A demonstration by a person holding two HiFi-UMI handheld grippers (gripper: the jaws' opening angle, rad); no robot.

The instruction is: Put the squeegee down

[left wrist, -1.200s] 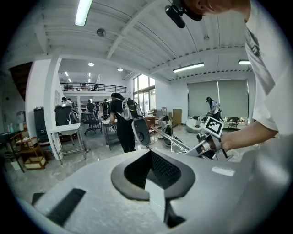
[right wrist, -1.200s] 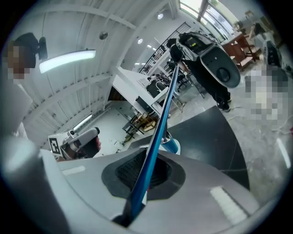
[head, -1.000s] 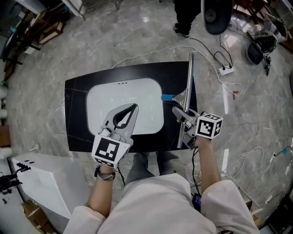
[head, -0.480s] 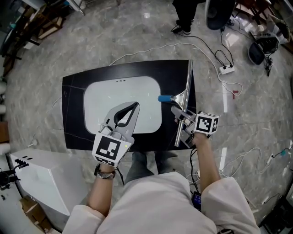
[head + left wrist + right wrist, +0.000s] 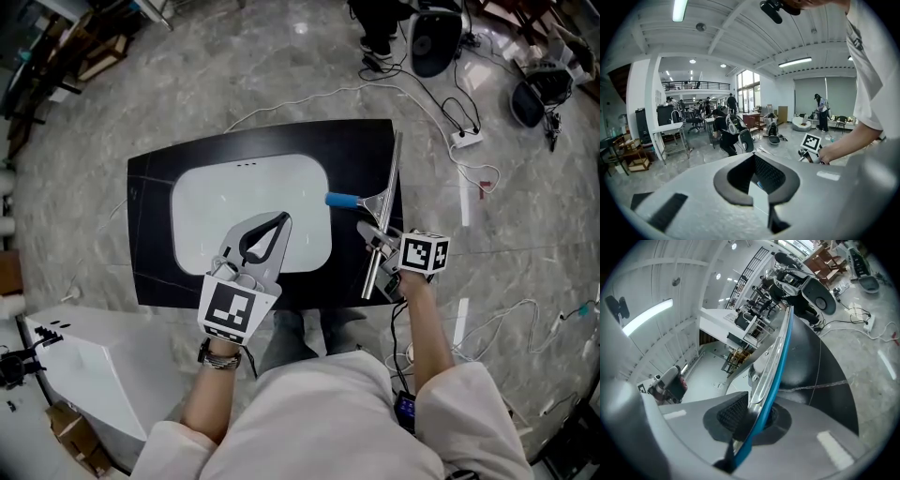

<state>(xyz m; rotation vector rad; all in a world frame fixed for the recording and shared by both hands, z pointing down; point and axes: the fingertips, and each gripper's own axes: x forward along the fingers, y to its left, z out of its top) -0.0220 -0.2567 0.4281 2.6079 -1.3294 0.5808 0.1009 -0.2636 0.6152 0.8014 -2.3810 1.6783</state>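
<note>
**Head view, left to right**

- White box [image 5: 89, 370]: is sitting at the lower left of the frame, on the grey veined floor [image 5: 84, 122].
- Black panel [image 5: 150, 192]: is lying flat at frame centre. A white rounded patch [image 5: 211, 202] is filling its middle.
- Left gripper [image 5: 278, 221]: is hovering over the lower right part of the white patch and pointing toward the upper right. Its jaws are pressed together at the tips with nothing between them, as its own view confirms. Its marker cube [image 5: 230, 309] is facing the camera below it.
- Squeegee [image 5: 387, 178]: is running along the panel's right edge from upper to lower frame. Its blue handle [image 5: 341, 200] is pointing left toward the white patch. Whether the blade is touching the panel cannot be told.
- Right gripper [image 5: 373, 234]: is sitting at the blade's lower half. Its jaws are opening, with the blade passing between them. In the right gripper view the metal strip is lying against one mesh pad, with the blue rubber edge beside the other.
- Cables [image 5: 441, 103] and a power strip [image 5: 466, 140]: are trailing across the floor at the upper right, well apart from the panel.

**Left gripper view**

- A bare forearm [image 5: 862, 138] is reaching in from the right.
- People are standing far back in a large hall.
</note>
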